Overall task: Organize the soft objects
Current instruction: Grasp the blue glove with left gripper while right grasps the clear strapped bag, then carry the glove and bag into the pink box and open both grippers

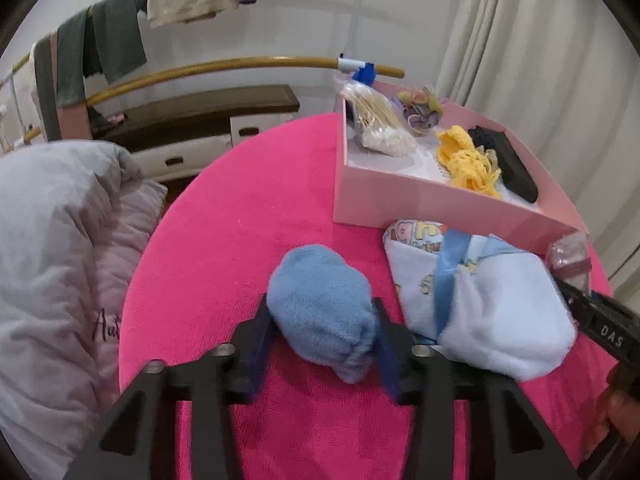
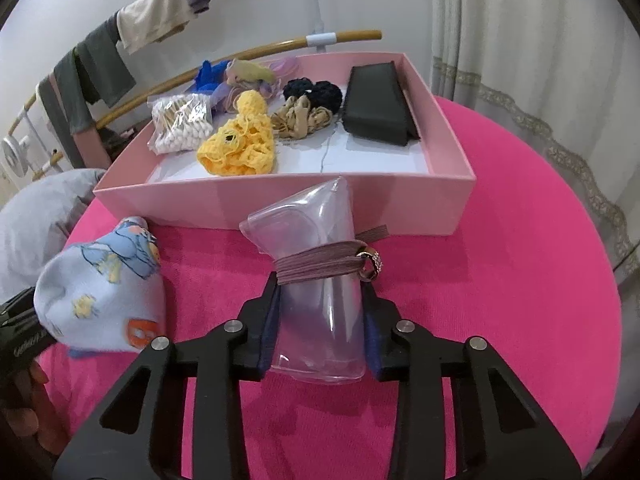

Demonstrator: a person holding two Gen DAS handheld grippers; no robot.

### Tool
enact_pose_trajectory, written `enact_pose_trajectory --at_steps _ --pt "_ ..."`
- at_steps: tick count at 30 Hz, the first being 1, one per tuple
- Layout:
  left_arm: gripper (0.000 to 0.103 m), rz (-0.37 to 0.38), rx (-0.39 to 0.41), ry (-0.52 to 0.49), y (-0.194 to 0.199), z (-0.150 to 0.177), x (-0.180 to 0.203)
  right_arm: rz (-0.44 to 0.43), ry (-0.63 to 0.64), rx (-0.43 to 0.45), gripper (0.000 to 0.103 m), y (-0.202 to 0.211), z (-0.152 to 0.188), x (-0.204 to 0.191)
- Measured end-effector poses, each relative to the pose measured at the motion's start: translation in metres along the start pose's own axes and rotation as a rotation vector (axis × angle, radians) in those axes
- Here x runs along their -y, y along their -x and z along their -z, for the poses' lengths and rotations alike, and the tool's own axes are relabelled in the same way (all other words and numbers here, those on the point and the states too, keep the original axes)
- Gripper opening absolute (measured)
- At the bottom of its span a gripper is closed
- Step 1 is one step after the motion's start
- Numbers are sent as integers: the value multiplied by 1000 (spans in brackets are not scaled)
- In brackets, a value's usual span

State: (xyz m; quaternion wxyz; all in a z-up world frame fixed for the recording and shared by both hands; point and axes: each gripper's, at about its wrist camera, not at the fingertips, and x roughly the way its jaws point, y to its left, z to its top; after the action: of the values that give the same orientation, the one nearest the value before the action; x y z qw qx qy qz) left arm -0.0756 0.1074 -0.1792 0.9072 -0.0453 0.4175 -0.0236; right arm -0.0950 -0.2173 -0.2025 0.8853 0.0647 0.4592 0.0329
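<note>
Pink round tabletop [image 2: 500, 240], cream curtain [image 1: 540, 40]

"DAS" on right gripper [image 1: 612, 334]; elsewhere perhaps illegible

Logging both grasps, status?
Left gripper shut on blue fleece bundle. Right gripper shut on clear pouch. Pink box ahead, path open.

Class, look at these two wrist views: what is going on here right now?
A person is sorting soft things on a pink round cushion. The left gripper is clamped on a blue fleece bundle; the right gripper is clamped on a clear plastic pouch bound with mauve ribbon. Both bundles sit outside the pink box, beside a printed baby cloth.
</note>
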Motion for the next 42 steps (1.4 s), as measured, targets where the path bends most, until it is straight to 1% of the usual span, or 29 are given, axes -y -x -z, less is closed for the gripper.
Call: enact_pose_trajectory --at_steps 4,7,12,16,22,28,42 --pt "39 -10 8 15 13 4 -9 -10 -14 1 33 10 7 7" --pt "39 -40 44 8 31 11 -13 -14 -21 -2 33 15 12 9" --pt "39 -64 79 -6 54 24 -7 -21 -27 6 33 24 15 10" --pt "39 -61 98 -24 73 33 1 -30 -19 24 33 35 15 5" --pt "39 -46 120 -45 98 36 14 -48 -9 52 33 53 16 -1" --pt "39 -36 133 -46 120 34 22 -79 -8 76 33 73 17 -4" --pt "39 -22 237 -84 182 15 67 -164 17 202 33 135 6 -21"
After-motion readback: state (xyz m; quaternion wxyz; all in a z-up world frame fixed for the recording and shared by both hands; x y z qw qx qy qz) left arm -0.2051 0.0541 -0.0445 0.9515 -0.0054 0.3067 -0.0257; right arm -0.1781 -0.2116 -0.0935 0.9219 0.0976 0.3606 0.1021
